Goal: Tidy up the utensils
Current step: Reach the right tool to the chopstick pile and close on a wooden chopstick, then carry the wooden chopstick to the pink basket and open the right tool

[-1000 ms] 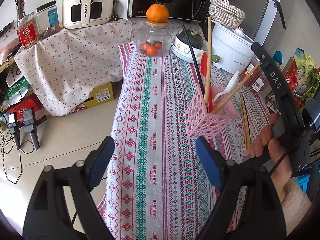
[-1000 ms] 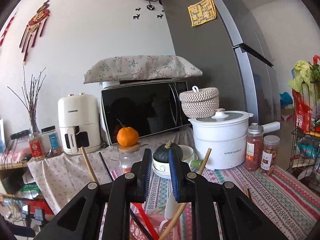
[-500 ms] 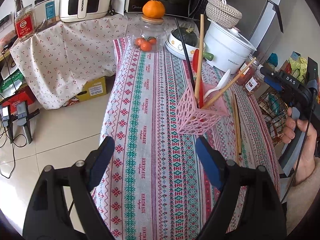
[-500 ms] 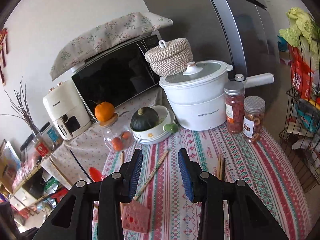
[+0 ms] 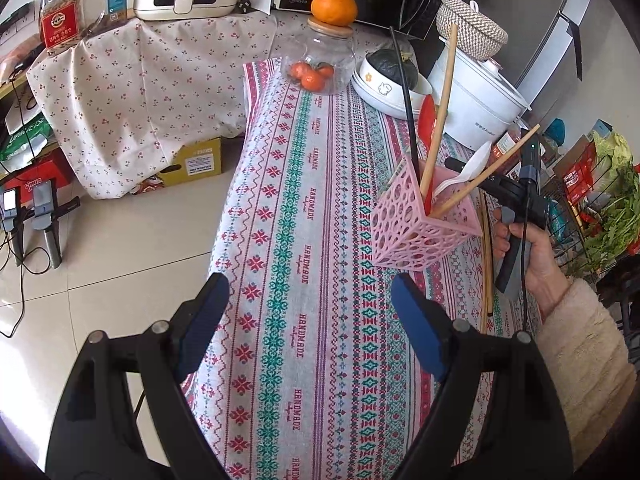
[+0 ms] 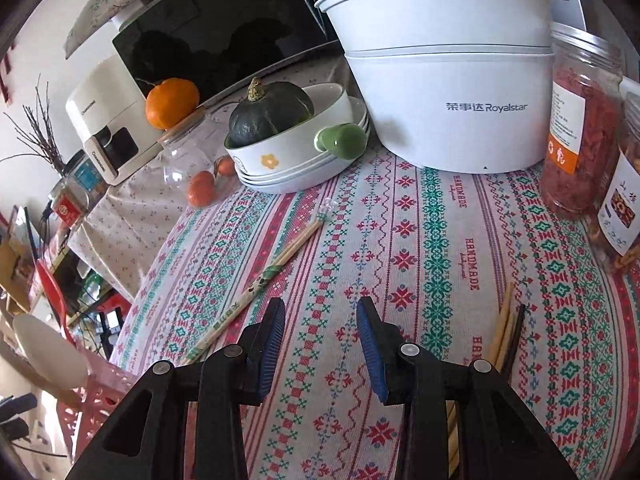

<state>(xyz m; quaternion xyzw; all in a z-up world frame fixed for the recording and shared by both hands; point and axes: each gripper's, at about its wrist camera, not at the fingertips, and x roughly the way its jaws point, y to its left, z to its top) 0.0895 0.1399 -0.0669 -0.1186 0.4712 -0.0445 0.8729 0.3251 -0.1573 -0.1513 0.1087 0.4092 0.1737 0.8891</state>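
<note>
Because the paper-sleeved chopsticks [image 6: 256, 288] lie flat on the tablecloth [image 6: 440, 240] beside the pink basket [image 6: 104, 396], thin, light and slippery, we would pinch them mid-length; our right gripper [image 6: 320, 344] hovers open just beside them, left gripper [image 5: 308, 320] open, empty.

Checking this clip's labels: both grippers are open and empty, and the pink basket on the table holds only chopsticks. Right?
Not quite. The pink basket holds chopsticks plus a white spoon and a red utensil, as the left wrist view shows. Both the left gripper and right gripper are open and empty.
</note>
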